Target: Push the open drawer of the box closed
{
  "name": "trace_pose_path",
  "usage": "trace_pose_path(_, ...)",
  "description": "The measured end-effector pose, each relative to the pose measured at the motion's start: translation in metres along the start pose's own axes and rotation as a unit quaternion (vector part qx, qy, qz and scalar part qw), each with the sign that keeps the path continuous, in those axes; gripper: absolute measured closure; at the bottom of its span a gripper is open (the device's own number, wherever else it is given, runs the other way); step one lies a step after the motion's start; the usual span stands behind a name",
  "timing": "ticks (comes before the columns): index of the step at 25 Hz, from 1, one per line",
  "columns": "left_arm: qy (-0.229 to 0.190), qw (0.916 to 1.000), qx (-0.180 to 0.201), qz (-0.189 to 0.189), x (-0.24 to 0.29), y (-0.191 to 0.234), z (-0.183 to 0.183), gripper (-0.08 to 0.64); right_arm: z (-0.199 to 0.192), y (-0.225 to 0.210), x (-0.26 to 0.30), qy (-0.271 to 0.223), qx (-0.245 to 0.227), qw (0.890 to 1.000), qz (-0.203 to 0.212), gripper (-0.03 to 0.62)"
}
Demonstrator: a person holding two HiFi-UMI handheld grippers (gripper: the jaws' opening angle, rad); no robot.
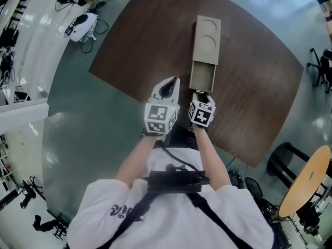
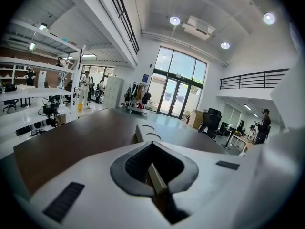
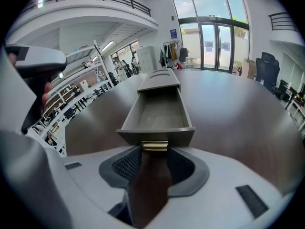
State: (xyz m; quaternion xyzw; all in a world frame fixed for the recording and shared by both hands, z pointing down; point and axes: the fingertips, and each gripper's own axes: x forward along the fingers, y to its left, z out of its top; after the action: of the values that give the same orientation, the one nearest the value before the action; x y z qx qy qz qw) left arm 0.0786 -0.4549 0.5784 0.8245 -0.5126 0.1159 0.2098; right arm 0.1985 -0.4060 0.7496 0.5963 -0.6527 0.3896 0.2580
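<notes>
Filling most of the head view: dark wood bench point(image 1: 135, 51). The tan box point(image 1: 207, 38) lies lengthwise on it, away from the person, two round recesses in its top. Its drawer point(image 1: 202, 78) is pulled out toward the person, roughly half its length exposed, empty inside.

Left gripper point(image 2: 151, 144): hovers just left of the drawer front, clear of it. Fingers clenched together, nothing between them.

Right gripper point(image 1: 202, 95): at the drawer front, in line with the drawer's long axis. Its fingers appear clamped on the small brass handle point(image 3: 155, 146), one pad on either side.

Judgement: contact made, push not yet begun; drawer fully open as far as it goes here.

Risks:
- Box sits loose on the bench, nothing visibly braces its far end. If the drawer runs stiff, the push likely slides the whole box away instead of closing it.
- Push off the centre line would skew the drawer and jam it in its opening.
- Handle is small; downward pressure could slip the fingers off it.
</notes>
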Motion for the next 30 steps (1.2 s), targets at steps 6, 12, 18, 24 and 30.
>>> trace_pose_path(6, 0.006, 0.9999, 0.010, 0.006, 0.030, 0.006, 0.007, 0.551, 0.043, -0.005, 0.026, -0.015, -0.002, 1.000, 0.006, 0.417)
trace_pose_path(12, 0.020, 0.9997, 0.011, 0.010, 0.054, 0.013, 0.004, 0.551, 0.078, -0.006, 0.048, -0.029, -0.003, 0.999, 0.013, 0.417)
trace_pose_path(18, 0.026, 0.9994, 0.008, 0.020, 0.067, 0.028, 0.002, 0.551, 0.098, -0.006, 0.064, -0.046, 0.004, 0.999, 0.024, 0.417)
trace_pose_path(24, 0.033, 0.9992, 0.010, 0.021, 0.062, 0.030, -0.007, 0.551, 0.109, -0.009, 0.072, -0.059, 0.010, 0.998, 0.025, 0.417)
trace_pose_path(30, 0.036, 0.9991, 0.009, 0.020, 0.047, 0.027, -0.013, 0.551, 0.113, -0.008, 0.075, -0.061, 0.014, 0.998, 0.022, 0.417)
